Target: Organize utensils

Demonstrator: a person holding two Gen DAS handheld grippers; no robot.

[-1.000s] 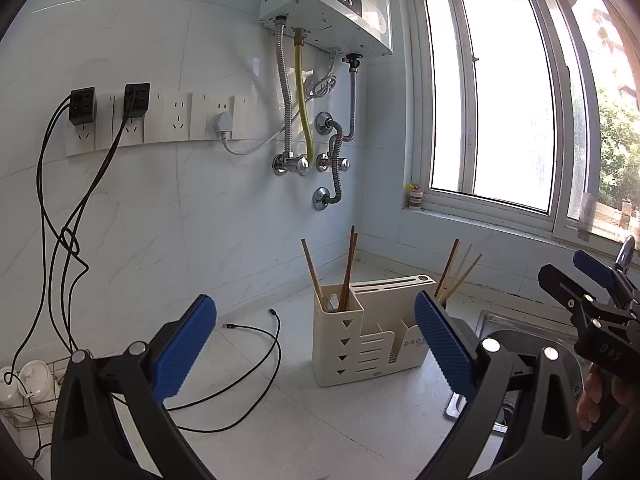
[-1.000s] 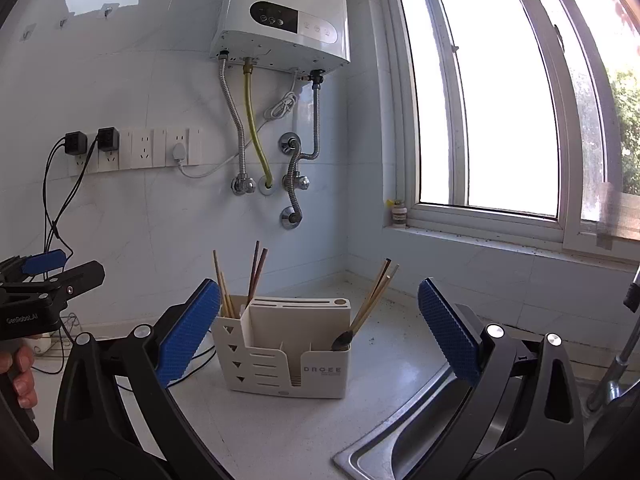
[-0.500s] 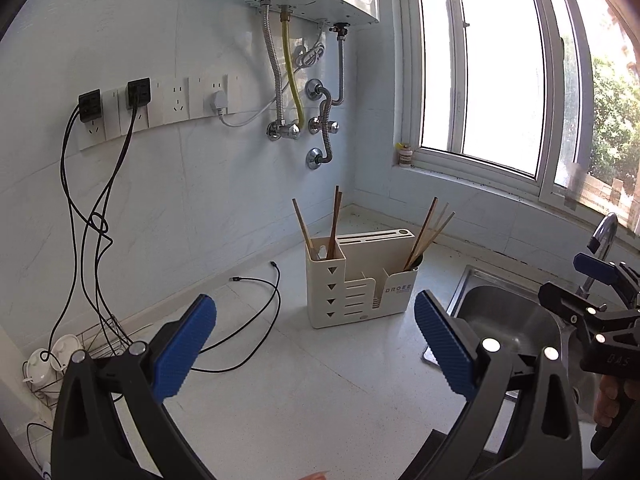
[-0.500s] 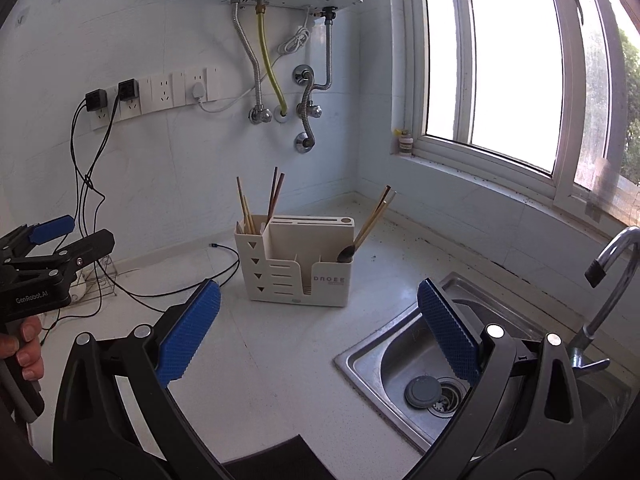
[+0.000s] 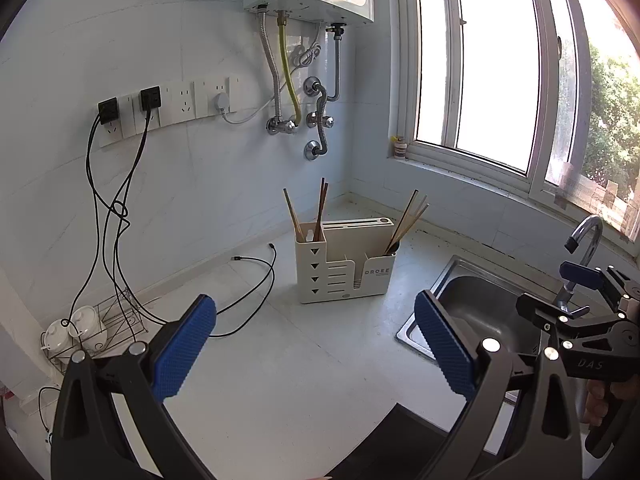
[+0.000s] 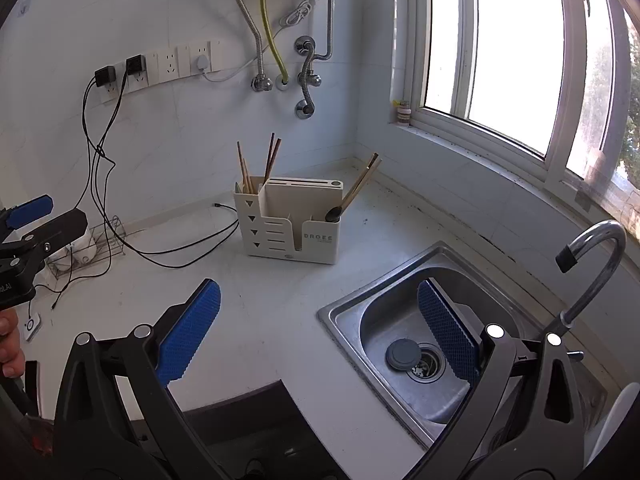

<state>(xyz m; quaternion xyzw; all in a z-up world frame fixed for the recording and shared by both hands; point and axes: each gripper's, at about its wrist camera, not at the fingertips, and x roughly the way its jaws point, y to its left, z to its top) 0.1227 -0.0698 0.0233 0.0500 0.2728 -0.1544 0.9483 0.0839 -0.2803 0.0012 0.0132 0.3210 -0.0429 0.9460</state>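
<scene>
Both my left gripper [image 5: 314,346] and right gripper [image 6: 318,330] stand wide open with nothing between the blue pads, hanging above the white countertop [image 5: 280,360] well short of the cream utensil holder [image 6: 289,220]. The chopsticks [image 6: 256,162] lean in its left slot, more chopsticks [image 6: 362,182] with a dark-headed utensil in the right. I judge them light, stiff and slick, so I'd pinch mid-shaft above the rim.

left gripper [image 5: 316,344] fingers spread empty, right gripper [image 6: 320,330] likewise
</scene>
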